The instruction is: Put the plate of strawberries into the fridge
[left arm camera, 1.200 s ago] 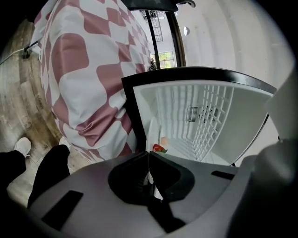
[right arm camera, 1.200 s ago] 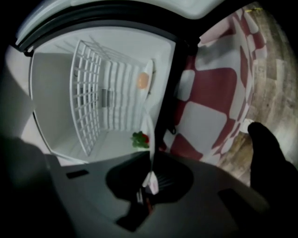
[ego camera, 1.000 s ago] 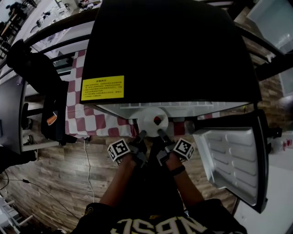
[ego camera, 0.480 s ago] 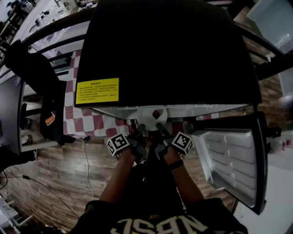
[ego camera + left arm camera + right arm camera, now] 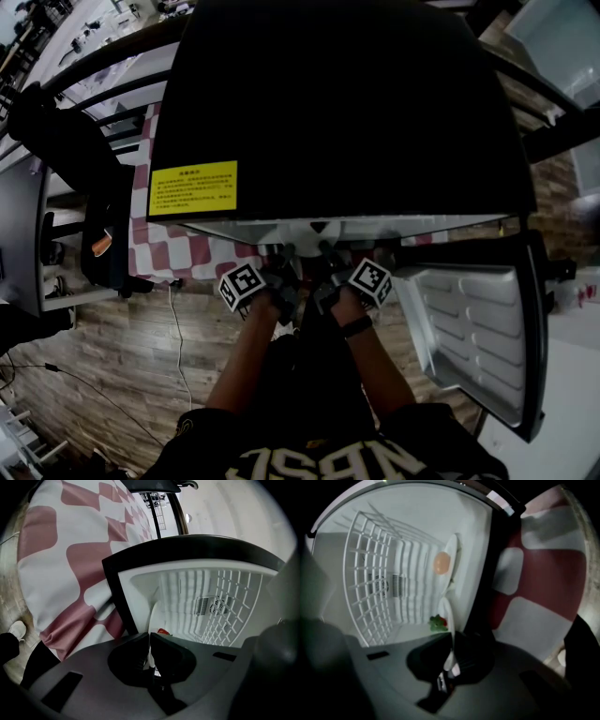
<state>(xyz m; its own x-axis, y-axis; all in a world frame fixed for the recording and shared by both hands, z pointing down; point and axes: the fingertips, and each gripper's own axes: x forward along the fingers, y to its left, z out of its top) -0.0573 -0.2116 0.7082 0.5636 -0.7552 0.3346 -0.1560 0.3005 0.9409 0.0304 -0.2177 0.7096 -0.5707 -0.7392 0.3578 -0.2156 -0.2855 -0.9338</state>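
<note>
- The plate [image 5: 151, 617] shows edge-on as a thin white line. It is inside the mouth of the fridge [image 5: 347, 103], over the white floor of the compartment, and I cannot tell whether it rests there.
- A red strawberry [image 5: 162, 631] lies on the plate just past the jaws. The right gripper view shows its green leaves [image 5: 437, 622].
- The left gripper [image 5: 150, 637] has its jaws pressed almost together on the plate's near rim, with a white sliver of rim showing between the pads.
- The right gripper [image 5: 452, 638] pinches the same near rim a little to the right, its jaws just as close on it.
- In the head view both grippers reach under the front edge of the fridge's black top. Their marker cubes [image 5: 242, 285] sit side by side, and the plate is hidden there.
- Inside, a white wire shelf [image 5: 230, 603] stands to the right and a small vent [image 5: 211, 605] sits on the far wall.
- A round orange thing [image 5: 442, 562] shows deeper in. I cannot tell what it is.
- The door [image 5: 478, 319] hangs open at the right, its white shelves facing up.
- A yellow label [image 5: 194, 188] sits on the fridge top at the left.
- A red-and-white checked cloth [image 5: 178, 248] hangs left of the fridge, above the wooden floor [image 5: 112, 356].
</note>
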